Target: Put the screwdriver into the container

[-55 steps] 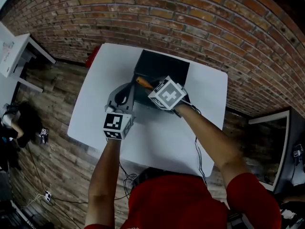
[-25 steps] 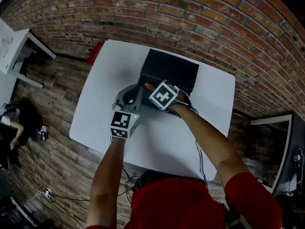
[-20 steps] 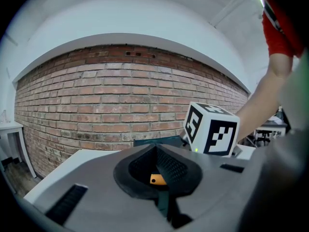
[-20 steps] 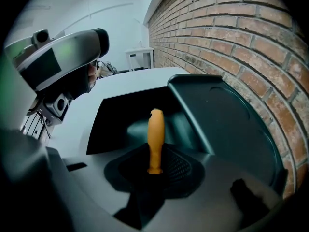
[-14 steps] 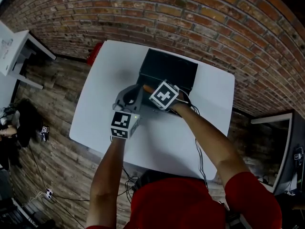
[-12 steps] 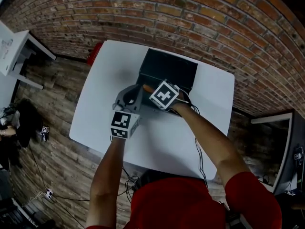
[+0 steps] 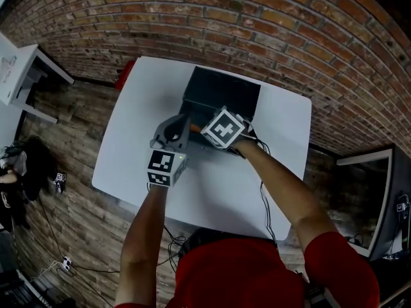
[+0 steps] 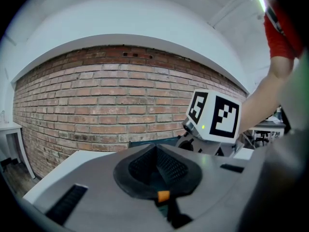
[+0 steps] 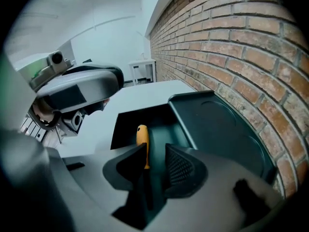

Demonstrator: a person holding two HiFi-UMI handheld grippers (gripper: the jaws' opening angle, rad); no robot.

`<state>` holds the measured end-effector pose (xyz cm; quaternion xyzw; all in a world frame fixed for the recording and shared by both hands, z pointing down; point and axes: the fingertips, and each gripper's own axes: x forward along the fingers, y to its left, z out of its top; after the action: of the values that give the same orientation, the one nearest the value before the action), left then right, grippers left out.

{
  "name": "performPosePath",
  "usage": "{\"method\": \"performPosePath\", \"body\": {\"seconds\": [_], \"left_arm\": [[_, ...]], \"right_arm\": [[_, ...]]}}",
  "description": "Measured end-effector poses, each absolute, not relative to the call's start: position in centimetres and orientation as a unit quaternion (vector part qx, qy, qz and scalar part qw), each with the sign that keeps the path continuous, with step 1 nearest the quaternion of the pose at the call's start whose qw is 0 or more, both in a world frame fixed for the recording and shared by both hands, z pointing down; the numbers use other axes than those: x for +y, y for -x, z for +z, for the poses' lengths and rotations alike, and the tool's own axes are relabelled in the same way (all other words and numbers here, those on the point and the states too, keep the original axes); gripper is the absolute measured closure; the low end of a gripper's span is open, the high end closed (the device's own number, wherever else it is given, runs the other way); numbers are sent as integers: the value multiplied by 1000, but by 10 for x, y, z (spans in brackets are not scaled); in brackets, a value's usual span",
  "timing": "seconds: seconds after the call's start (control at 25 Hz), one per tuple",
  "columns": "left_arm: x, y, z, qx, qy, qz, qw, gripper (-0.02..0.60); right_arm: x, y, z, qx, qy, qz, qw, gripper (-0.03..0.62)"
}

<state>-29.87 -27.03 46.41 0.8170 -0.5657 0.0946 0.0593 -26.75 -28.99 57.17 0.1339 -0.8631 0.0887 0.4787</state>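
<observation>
A brick wall [image 7: 270,18] backs a white table [image 7: 128,146]. At left, the left gripper [image 8: 155,151] hovers with its jaws closed on nothing. To its right, the right gripper [image 9: 155,153] stands narrowly parted, with the orange-handled screwdriver [image 9: 142,141] leaning on one pad, seemingly free, inside the open black container [image 9: 212,129]. Pulling back askew could drag it out over the near wall.

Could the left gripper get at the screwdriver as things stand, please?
Probably not directly: the screwdriver sits between the right gripper's parted jaws over the container, and the left gripper's own jaws are shut.
</observation>
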Motion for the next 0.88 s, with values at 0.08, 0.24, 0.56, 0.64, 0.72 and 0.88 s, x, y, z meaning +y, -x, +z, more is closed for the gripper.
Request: {"method": "performPosePath", "body": {"seconds": [0.08,0.24,0.56,0.64,0.72,0.88], "left_arm": [[-269,297,464,-566,-817,96,61,568],[-268,292,460,-565,-817,96,58,569],[-262,285,450,-568,-817,90,51,569],[-259,284,446,-569,-816,86,51,568],[-257,284,442,-570,-816,83,49,568],[-252,279,431,-572,-816,75,41,569]], "right_arm": [[-289,266,565,-868,-135,87,470,477],[-286,265,554,-879,-130,82,452,477],[-281,270,525,-913,-131,62,382,505],[-281,270,516,-919,-138,53,366,525],[-281,271,506,-926,-142,41,348,536],[-277,269,481,-940,-151,16,305,545]]}}
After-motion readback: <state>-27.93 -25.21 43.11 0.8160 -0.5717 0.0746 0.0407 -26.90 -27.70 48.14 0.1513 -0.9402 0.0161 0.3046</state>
